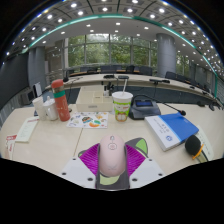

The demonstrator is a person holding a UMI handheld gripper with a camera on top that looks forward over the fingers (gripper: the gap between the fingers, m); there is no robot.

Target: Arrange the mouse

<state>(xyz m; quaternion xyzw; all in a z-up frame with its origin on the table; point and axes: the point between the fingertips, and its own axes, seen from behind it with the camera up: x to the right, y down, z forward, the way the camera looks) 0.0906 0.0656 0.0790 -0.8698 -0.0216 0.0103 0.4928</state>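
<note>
A pale pink computer mouse (111, 153) sits between my two fingers, its wheel end pointing away from me. My gripper (111, 162) is shut on the mouse: the magenta pads (90, 158) press on its left and right sides. It is held over the near part of a beige table (60, 145). The rear of the mouse is hidden by the gripper body.
Beyond the fingers stand a paper cup with a green band (121, 104) and a dark box (143, 107). A blue book (172, 128) and a black object (194, 146) lie right. An orange bottle (60, 100), white cups (44, 108) and a colourful sheet (87, 120) are left.
</note>
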